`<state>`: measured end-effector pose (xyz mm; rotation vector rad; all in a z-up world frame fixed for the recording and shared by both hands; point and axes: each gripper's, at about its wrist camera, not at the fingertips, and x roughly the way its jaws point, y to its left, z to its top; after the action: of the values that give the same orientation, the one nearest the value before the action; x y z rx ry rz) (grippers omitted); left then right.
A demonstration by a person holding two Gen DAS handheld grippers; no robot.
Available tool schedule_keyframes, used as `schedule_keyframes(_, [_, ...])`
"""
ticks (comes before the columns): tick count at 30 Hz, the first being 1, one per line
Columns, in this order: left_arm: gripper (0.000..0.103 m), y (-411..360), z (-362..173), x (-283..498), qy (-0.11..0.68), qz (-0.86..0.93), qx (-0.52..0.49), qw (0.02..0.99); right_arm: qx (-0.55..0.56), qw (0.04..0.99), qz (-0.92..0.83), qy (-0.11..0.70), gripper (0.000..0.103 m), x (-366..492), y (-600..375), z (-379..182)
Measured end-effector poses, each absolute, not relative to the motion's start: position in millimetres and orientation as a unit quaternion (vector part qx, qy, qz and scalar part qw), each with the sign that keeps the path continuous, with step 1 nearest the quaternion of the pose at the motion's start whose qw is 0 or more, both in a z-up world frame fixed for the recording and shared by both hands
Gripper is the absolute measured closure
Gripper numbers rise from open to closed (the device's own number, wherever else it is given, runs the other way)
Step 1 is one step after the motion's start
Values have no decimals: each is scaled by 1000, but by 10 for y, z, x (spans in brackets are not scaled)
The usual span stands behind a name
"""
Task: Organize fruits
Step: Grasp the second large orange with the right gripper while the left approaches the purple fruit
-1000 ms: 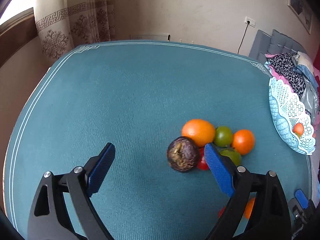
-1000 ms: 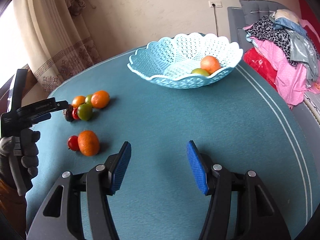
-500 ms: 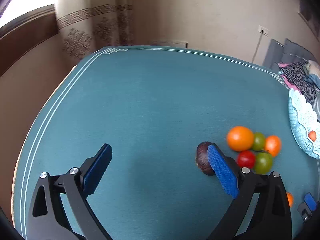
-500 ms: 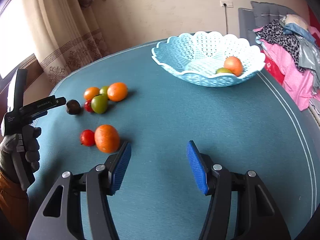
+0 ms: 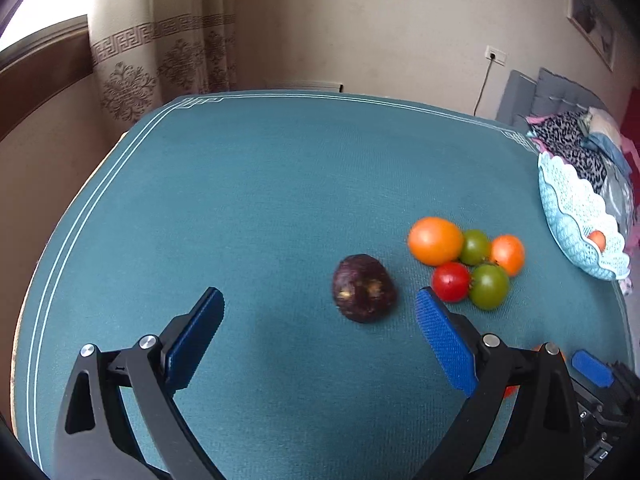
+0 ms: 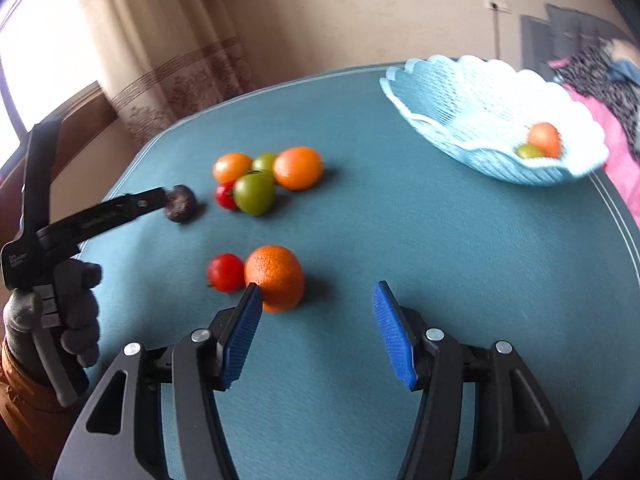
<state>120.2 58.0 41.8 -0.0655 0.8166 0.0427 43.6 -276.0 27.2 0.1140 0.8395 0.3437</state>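
A dark purple fruit (image 5: 363, 288) lies on the teal table, just ahead of my open left gripper (image 5: 318, 310) and between its blue pads; it also shows in the right wrist view (image 6: 181, 203). Right of it sits a cluster: an orange (image 5: 435, 240), two green tomatoes (image 5: 489, 285), a red tomato (image 5: 451, 281) and a small orange fruit (image 5: 508, 254). My right gripper (image 6: 318, 304) is open; a large orange (image 6: 275, 277) and a red tomato (image 6: 225, 272) lie by its left pad. A light blue basket (image 6: 460, 96) holds an orange fruit (image 6: 544, 139) and a green one (image 6: 529, 151).
The teal table (image 5: 280, 184) has a white-striped border and rounded edges. Curtains and a window stand behind it at the left. Piled clothes (image 5: 576, 148) lie past the basket at the right. The gloved hand (image 6: 60, 312) holding the left gripper is at the left.
My left gripper has swung so the purple fruit now lies between its pads instead of by the right pad. My right gripper has moved left toward the large orange and red tomato.
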Motion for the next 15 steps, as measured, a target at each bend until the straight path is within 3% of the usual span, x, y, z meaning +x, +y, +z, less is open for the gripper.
schedule_keyframes(6, [5, 506, 373, 1275, 400, 21, -20, 916, 34, 890, 196, 410, 47, 482, -2551, 278])
schedule_keyframes(10, [6, 515, 353, 1340, 404, 26, -22, 914, 36, 883, 208, 420, 54, 530, -2481, 223])
schedule_keyframes(15, [23, 502, 273, 1387, 417, 25, -23, 908, 33, 878, 212, 428, 61, 590, -2439, 158])
